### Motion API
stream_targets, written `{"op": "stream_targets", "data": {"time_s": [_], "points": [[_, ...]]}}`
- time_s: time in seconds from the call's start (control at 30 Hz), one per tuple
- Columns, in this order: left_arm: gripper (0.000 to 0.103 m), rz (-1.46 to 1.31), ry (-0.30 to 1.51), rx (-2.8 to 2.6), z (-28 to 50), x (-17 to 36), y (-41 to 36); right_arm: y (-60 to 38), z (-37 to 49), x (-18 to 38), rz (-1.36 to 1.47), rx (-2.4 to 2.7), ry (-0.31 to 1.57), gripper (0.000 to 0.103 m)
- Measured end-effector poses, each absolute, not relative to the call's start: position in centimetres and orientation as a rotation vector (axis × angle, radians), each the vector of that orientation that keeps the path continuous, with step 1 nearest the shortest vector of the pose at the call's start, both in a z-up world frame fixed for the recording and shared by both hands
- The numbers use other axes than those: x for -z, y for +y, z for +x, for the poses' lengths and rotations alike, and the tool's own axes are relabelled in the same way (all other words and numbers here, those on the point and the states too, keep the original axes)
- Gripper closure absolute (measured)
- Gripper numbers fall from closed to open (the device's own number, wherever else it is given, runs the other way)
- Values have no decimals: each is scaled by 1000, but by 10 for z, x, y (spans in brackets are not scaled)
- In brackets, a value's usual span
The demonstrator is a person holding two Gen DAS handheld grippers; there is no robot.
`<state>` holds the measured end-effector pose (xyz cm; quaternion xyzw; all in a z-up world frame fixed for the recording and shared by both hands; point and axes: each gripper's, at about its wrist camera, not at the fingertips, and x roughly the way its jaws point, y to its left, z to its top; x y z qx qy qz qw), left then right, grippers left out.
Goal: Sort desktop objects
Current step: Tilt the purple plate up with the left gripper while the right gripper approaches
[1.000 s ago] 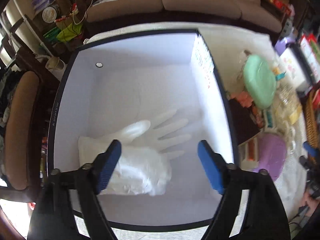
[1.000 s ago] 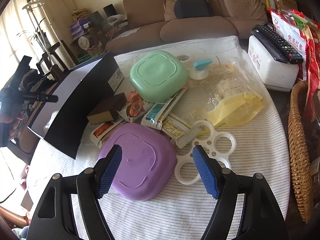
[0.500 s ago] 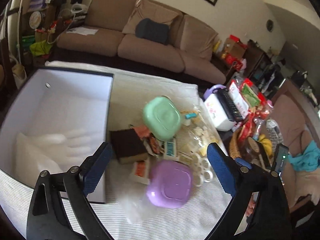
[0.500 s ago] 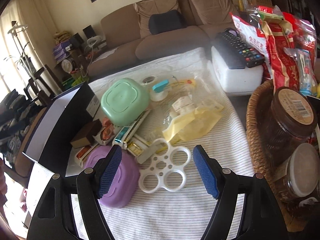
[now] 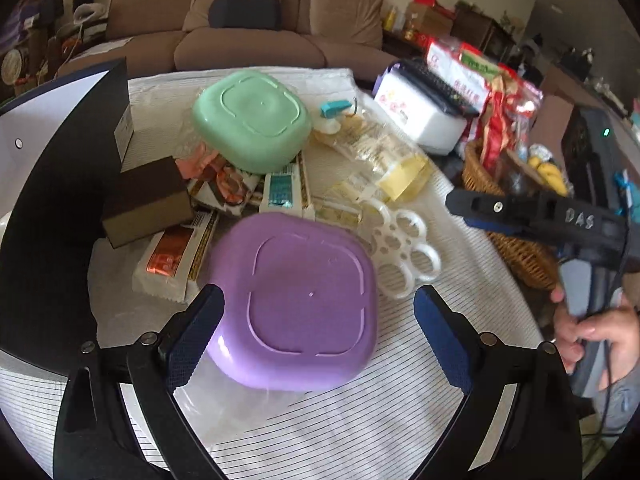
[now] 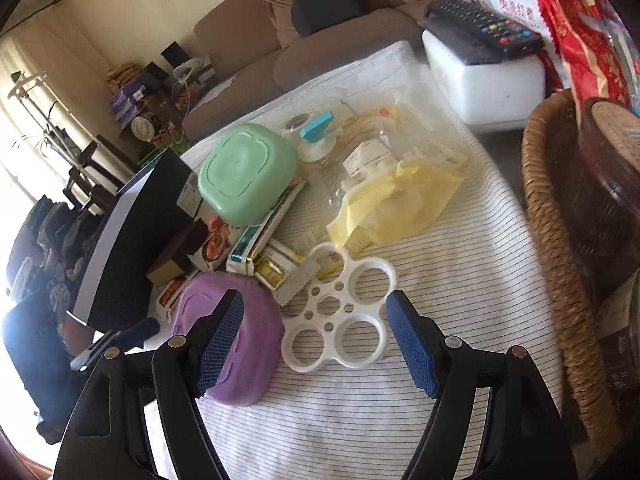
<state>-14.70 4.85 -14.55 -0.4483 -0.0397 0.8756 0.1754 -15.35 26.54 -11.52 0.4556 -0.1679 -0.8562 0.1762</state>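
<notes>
From your left wrist view, your left gripper point(image 5: 318, 334) stands spread wide, its jaws having just been opening, with nothing pinched; its ribbed blue pads point(image 5: 192, 344) flank the near edge of the purple lid point(image 5: 296, 304), a smooth, rounded-square plastic piece with a raised square outline on top, lying flat on the striped cloth point(image 5: 400, 392). Just beside it on the right lies the white plastic ring holder point(image 5: 404, 248), flat and pierced with round holes. Behind the purple lid sit foil snack packets point(image 5: 172, 256), a brown block point(image 5: 148, 204) and a glossy mint-green lid point(image 5: 252, 120) of the same rounded-square shape. The black-walled box point(image 5: 52, 216) with a white inside stands at the left, close against the pile. At the right edge your right gripper point(image 5: 480, 210) juts in from the side, held by your hand point(image 5: 592, 336), in front of a wicker basket point(image 5: 516, 248). From your right wrist view, that gripper point(image 6: 316, 342) is also spread and empty, hovering over the ring holder point(image 6: 340, 312), with the purple lid point(image 6: 240, 344) partly behind its left pad. A crumpled yellow glove point(image 6: 400, 204) in clear wrapping lies beyond, and the woven basket point(image 6: 560, 272) crowds the right side, holding a dark jar point(image 6: 612, 184). A white box point(image 6: 484, 80) with a remote control point(image 6: 480, 24) on top stands at the far edge of the table.
</notes>
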Motion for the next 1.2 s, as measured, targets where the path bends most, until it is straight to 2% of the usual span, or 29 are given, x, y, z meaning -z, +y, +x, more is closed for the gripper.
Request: {"op": "stream_targets", "data": {"time_s": [0.27,0.47,0.6,0.67,0.77,0.87,0.97,1.03,1.1,1.17,1.2], "points": [[7,-1349,-120,-2456,-151,161,39,224,-155,135,1375,2256,-470,26],[7,-1412,-170,-2413,-156,171,23,218,-156,162,1463,2008,-701,26],[9,-1451,-199,-2369,-160,181,21,218,-156,172,1488,1957,-773,26],[9,-1453,-178,-2363,-159,183,24,215,-155,173,1504,1957,-752,26],[11,-1434,-250,-2329,-159,178,23,208,-154,176,1526,1943,-720,24],[15,-1415,-279,-2308,-157,171,23,208,-154,177,1512,1912,-779,18],[16,-1385,-304,-2291,-155,163,20,214,-155,175,1491,1907,-833,18],[16,-1385,-309,-2289,-156,161,18,221,-155,173,1453,1902,-896,23],[17,-1398,-323,-2277,-158,163,16,228,-155,167,1419,1922,-930,34],[17,-1408,-319,-2267,-159,164,16,234,-156,162,1381,1935,-950,49],[16,-1406,-316,-2263,-159,164,17,237,-156,160,1364,1933,-968,49]]}}
